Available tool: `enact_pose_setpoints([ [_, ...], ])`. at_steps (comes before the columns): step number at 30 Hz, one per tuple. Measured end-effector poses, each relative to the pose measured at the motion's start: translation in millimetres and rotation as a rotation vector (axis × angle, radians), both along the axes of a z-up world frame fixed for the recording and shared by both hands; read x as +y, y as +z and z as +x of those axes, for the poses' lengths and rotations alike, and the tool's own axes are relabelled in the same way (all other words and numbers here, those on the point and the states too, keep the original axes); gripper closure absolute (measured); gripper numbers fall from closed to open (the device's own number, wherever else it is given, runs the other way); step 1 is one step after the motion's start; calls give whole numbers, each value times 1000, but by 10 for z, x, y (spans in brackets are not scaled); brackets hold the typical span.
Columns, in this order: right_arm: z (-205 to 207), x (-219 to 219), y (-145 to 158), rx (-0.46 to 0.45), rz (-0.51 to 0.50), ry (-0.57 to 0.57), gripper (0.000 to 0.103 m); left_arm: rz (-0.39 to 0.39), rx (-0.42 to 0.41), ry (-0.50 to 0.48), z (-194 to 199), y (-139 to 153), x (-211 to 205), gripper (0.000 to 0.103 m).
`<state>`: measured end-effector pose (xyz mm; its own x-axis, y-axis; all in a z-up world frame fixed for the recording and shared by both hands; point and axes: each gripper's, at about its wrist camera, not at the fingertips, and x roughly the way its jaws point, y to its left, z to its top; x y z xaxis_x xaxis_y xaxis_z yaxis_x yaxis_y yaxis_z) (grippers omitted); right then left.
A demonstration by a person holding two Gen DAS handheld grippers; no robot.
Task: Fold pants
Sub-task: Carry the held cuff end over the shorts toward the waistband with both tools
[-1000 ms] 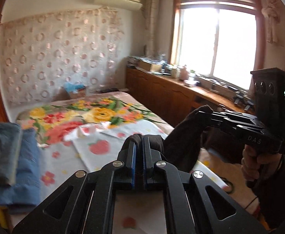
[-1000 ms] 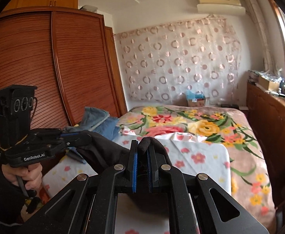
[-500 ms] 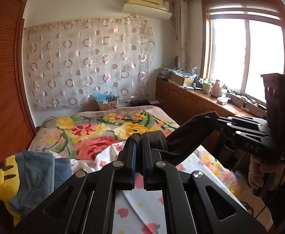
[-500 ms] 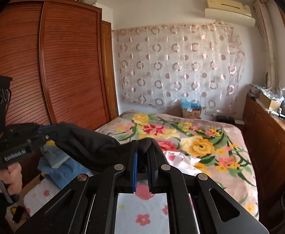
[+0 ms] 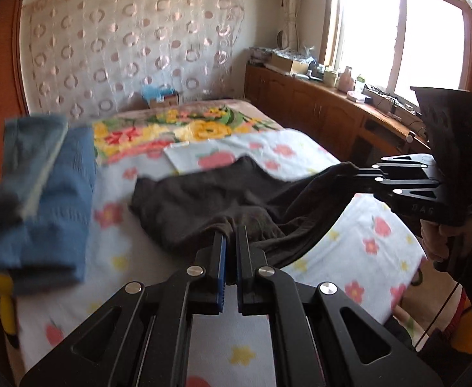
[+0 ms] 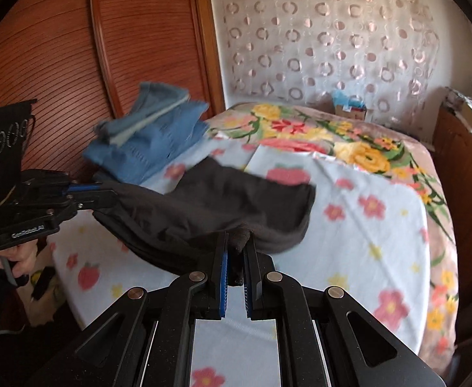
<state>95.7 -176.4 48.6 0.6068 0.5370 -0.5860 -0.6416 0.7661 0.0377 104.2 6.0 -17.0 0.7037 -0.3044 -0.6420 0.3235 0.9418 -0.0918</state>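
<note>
Dark grey pants [image 5: 210,200] stretch between my two grippers, their far end spread on the flowered sheet of the bed [image 5: 365,225]. My left gripper [image 5: 231,235] is shut on one edge of the pants; it also shows at the left of the right wrist view [image 6: 107,193]. My right gripper [image 6: 236,242] is shut on another bunch of the pants [image 6: 229,200]; it shows at the right of the left wrist view [image 5: 355,172]. The cloth sags between the two grips, low over the sheet.
A stack of folded blue jeans [image 5: 42,193] lies on the bed's left side, also visible as blue jeans [image 6: 152,138]. A wooden wardrobe [image 6: 58,64] stands left. A wooden counter [image 5: 332,109] runs under the window on the right. A person's hand [image 5: 442,242] holds the right gripper.
Both grippers have come down and forward with the pants. The pants, held up in the air before, now lie partly spread on the flowered sheet.
</note>
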Motion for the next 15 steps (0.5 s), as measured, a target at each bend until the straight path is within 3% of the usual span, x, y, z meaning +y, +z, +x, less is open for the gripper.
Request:
enact_pose_setpoints([
  [15,-70,-250,-242,58,57,-57,95,-24,89,14,-456,-466,-49,97],
])
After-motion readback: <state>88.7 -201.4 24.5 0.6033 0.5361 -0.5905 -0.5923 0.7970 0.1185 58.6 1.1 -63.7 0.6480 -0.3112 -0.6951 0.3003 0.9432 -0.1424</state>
